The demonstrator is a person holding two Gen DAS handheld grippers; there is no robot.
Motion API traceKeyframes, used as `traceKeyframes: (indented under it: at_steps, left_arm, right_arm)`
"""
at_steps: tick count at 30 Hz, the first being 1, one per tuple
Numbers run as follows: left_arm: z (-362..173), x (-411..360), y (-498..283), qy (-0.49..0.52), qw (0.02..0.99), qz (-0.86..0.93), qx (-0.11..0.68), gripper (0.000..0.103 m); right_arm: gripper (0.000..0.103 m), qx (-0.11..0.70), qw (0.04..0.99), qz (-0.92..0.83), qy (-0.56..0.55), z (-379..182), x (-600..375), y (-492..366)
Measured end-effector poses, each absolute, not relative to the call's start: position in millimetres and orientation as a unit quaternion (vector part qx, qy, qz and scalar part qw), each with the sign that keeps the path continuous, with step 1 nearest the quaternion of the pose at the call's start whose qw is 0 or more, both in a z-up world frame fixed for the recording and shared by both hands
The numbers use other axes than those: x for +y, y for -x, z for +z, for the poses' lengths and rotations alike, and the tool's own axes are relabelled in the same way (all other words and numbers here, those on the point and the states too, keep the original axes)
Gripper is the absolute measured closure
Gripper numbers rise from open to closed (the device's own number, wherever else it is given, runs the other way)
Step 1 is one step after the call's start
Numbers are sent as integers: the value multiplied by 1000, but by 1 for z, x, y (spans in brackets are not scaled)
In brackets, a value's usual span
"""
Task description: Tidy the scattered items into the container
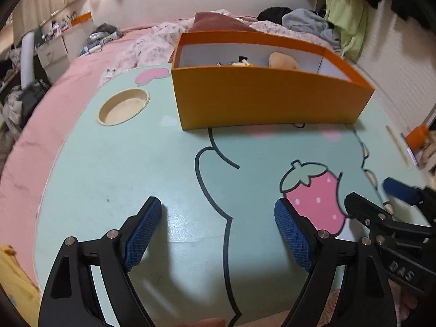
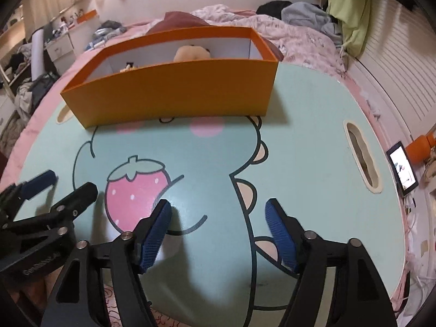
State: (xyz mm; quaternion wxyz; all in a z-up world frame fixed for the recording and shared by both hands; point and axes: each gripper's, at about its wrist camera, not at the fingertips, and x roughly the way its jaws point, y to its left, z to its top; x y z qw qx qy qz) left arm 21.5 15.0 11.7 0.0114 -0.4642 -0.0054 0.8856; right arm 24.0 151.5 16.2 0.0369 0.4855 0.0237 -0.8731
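Observation:
An orange box [image 1: 261,98] [image 2: 174,92] with a white inside stands at the far side of the mint-green lap table [image 1: 114,163] [image 2: 313,150]. Inside it lie a tan plush toy [image 1: 283,60] [image 2: 190,52] and small dark and yellow items [image 1: 241,62] [image 2: 126,67]. My left gripper [image 1: 218,209] hangs open over the bare table near its front, nothing between its blue pads. My right gripper [image 2: 218,209] is open too, over the cartoon print beside the strawberry picture [image 2: 136,188]. Each gripper shows at the edge of the other's view, the right gripper [image 1: 381,199] and the left gripper [image 2: 62,188].
The table rests on a pink bed [image 1: 30,150] with a rumpled blanket and clothes [image 2: 299,16] behind the box. A round cup recess [image 1: 124,105] sits at the table's far left, a slot [image 2: 361,155] at its right. A lit phone [image 2: 403,170] and an orange bottle [image 2: 422,147] lie at the right.

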Motion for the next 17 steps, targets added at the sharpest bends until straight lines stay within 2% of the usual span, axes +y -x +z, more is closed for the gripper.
traceKeyframes:
  at_steps: [3,4,8,17]
  left_arm:
    - [9,11,-20,462,6,887,-9,8]
    - [8,8,-18,463,-1,886,-12,0]
    - [5,3,-17,461,-9,887,-17,0]
    - [3,2,-15,459,-7,888,-16,0]
  right_arm:
    - [14,22,33,-871,-490,15,154,-24]
    - [8,22,33,-870,-492,13,155,-25]
    - [2,25,35,-868,-495,12,154,-27]
    - [1,26,37,-867,-496,12,152,-28]
